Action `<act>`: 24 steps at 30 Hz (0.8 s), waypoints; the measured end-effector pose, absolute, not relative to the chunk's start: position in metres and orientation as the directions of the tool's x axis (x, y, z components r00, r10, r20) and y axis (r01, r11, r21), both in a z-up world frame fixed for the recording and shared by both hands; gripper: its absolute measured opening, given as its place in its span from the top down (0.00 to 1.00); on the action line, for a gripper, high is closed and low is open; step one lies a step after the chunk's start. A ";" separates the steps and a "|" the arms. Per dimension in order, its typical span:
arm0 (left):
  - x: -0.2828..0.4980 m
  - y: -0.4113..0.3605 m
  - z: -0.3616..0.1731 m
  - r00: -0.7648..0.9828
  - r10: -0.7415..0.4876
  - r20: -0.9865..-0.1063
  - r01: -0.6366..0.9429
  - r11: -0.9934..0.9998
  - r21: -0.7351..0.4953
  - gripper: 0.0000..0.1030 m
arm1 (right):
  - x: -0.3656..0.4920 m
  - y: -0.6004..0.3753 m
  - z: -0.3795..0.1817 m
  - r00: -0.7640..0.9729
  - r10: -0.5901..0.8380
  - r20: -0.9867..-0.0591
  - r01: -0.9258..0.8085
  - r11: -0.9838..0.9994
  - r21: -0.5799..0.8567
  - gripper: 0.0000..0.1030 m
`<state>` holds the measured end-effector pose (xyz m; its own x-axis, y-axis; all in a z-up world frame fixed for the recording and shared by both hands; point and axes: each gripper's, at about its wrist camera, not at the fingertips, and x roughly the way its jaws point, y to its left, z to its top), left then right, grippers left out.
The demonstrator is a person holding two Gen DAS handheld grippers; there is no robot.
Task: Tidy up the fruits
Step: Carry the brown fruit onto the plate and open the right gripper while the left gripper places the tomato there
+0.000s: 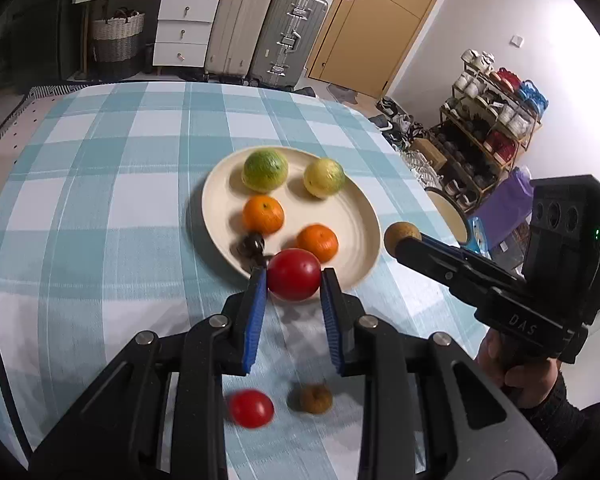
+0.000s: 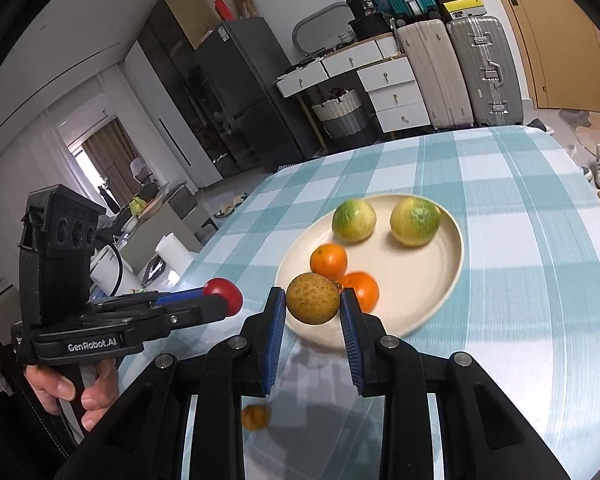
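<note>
Left gripper (image 1: 294, 276) clamps red tomato (image 1: 294, 275) | right gripper (image 2: 313, 299) clamps brown fruit (image 2: 313, 298)

Red fruit (image 1: 251, 408) and brown fruit (image 1: 315, 399) on the tablecloth (image 1: 100, 208) are smearing with motion blur in the left wrist view. The left gripper (image 1: 294, 276) and the red tomato (image 1: 293, 275) it is clamping are covering the plate's (image 1: 364, 216) near rim. A small dark thing (image 1: 252, 246) on that rim is staying too blurred to name. In the right wrist view a brown fruit (image 2: 313, 298) is hiding part of one orange (image 2: 363, 290), and another blurred brown fruit (image 2: 255, 417) is showing below the fingers. The hand (image 2: 72, 390) is getting cut off by the frame edge.
</note>
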<state>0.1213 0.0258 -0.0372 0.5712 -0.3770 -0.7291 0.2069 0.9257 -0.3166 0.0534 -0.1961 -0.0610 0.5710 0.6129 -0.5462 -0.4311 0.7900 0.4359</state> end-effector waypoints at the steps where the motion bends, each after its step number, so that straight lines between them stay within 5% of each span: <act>1: 0.126 0.028 -0.037 0.574 -0.369 -0.731 0.202 0.929 -0.311 0.76 | 0.057 -0.195 -0.061 0.572 0.611 -0.547 -0.431 0.791 0.434 0.72; 24: 0.241 0.041 -0.064 0.537 -0.368 -0.760 0.181 0.929 -0.322 0.76 | 0.138 -0.166 -0.084 0.572 0.512 -0.641 -0.339 0.859 0.384 0.72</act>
